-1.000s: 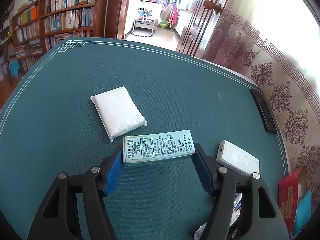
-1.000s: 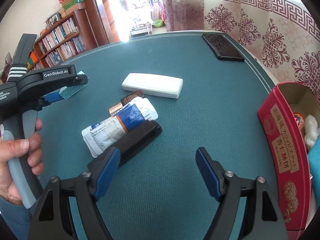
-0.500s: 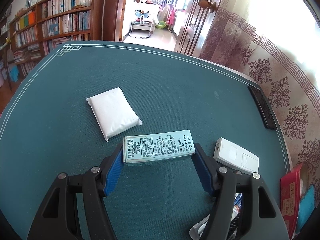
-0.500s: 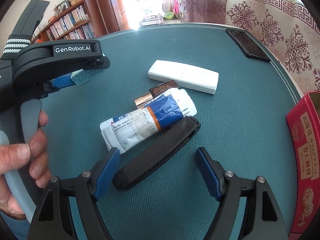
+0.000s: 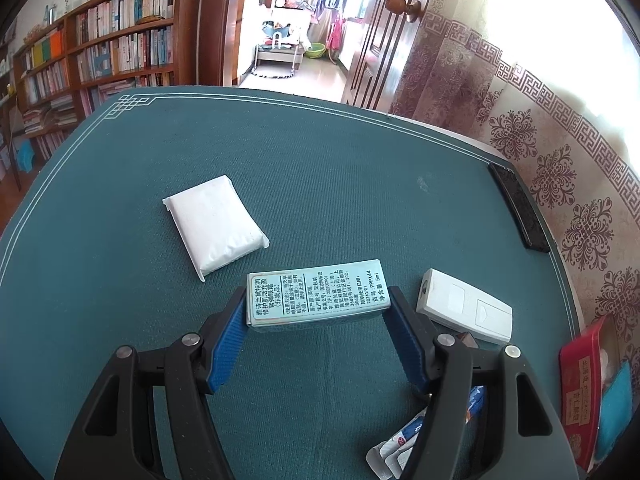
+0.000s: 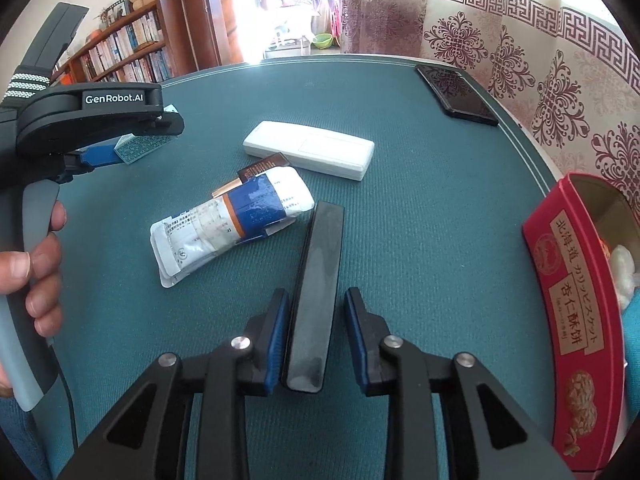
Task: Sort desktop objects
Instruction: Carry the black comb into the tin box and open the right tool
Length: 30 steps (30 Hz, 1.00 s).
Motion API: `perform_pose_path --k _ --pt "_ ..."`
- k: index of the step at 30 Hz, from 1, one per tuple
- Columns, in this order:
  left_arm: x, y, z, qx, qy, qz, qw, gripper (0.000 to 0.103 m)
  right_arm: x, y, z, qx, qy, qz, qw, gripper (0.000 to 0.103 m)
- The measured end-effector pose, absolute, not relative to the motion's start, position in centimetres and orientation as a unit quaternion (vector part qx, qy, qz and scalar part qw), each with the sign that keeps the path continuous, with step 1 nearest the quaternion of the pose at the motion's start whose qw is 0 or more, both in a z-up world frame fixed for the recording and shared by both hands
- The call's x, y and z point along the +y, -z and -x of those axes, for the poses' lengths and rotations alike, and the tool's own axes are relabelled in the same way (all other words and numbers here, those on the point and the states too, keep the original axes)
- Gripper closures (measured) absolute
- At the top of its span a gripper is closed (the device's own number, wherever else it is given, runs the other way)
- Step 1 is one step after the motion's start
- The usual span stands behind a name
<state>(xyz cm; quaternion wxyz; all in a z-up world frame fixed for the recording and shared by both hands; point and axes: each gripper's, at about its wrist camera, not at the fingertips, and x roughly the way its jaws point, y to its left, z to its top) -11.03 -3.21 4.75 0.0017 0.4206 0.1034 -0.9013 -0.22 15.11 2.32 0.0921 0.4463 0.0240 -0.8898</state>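
Observation:
My left gripper [image 5: 318,312] is shut on a pale green printed box [image 5: 316,296] and holds it above the green table; it also shows from the side in the right wrist view [image 6: 132,148]. My right gripper [image 6: 316,320] straddles a long black bar [image 6: 316,280] lying on the table. The left pad touches the bar; a small gap shows at the right pad. A white remote [image 6: 308,150], a blue and white packet [image 6: 232,220] and a small brown packet [image 6: 262,166] lie beyond it.
A white tissue pack [image 5: 214,226] lies left of the green box. A black phone [image 6: 456,94] lies near the far right edge by the curtain. A red open box [image 6: 576,312] stands at the right, with white and blue items inside.
My right gripper has moved onto the black bar and its jaws have narrowed around it. The bar now points straight ahead. My left gripper still holds the green box and has shifted slightly.

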Motion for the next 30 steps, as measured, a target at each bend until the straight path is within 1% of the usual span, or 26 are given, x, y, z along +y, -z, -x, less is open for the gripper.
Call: perform_pose_path --k 1,9,15,21,26,30 --pt "-3.1 -4.8 11.0 0.102 0.902 -0.419 -0.001 0.033 15.2 -2.3 0.2 0.026 0.891 -0.444 0.089 0.085" --pt "-2.2 -5.5 10.5 0.098 0.906 -0.411 -0.019 0.033 17.2 -3.7 -0.8 -0.020 0.904 -0.417 0.091 0.085" --pt "-0.9 -6.0 10.1 0.087 0.909 -0.407 -0.035 0.033 19.8 -6.3 -2.3 -0.025 0.924 -0.378 0.061 0.085" --pt "0.4 -6.1 9.7 0.074 0.909 -0.407 -0.050 0.033 23.3 -8.7 -3.8 -0.026 0.938 -0.344 0.009 0.085" --pt "1.0 -6.3 9.4 0.069 0.910 -0.405 -0.054 0.033 26.6 -9.6 -4.0 -0.030 0.942 -0.332 -0.045 0.085" --pt "1.5 -6.0 9.1 0.064 0.909 -0.408 -0.057 0.033 29.2 -9.5 -3.6 -0.012 0.940 -0.323 -0.104 0.085"
